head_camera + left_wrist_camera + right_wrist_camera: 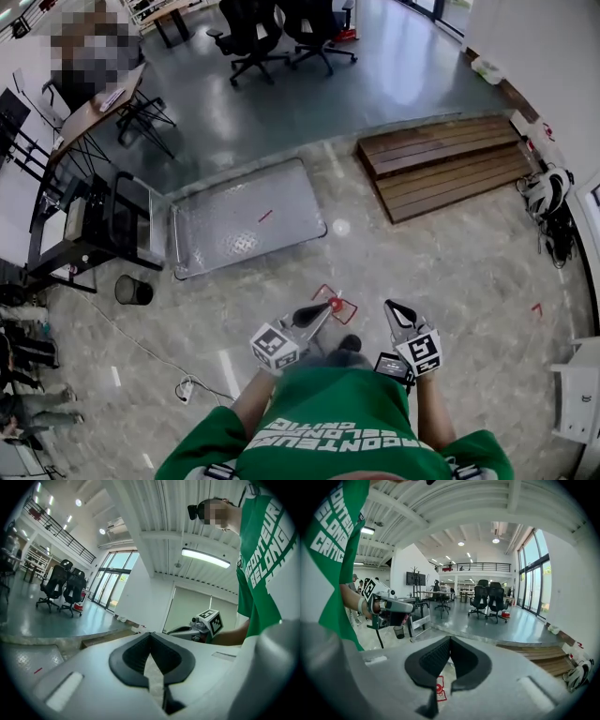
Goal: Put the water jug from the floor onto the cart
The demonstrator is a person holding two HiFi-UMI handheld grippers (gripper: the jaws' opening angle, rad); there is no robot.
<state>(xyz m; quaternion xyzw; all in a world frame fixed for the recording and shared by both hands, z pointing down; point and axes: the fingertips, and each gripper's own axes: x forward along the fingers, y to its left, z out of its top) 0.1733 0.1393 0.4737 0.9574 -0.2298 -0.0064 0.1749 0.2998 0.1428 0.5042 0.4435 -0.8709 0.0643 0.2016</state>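
Partial white lettering "CONTEUR", "BELONG", "CRITIC" on the green shirt [262,569]

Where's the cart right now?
In the head view the platform cart sits left of centre, between the black rack on its left and the wooden ramp on its right.

The person stands with both forearms held out ahead of the torso [342,427], which is in a green shirt, and holds a gripper in each hand. The left gripper [323,310] points forward and slants inward toward the other one, roughly level, with the left forearm [248,405] bare behind it. Its jaws are pressed together with nothing between them. The right gripper [394,310] is near it but apart, tipped forward and somewhat downward, on the right forearm [431,412]. Its jaws are likewise closed and empty. The two gripper tips lie near each other without touching.
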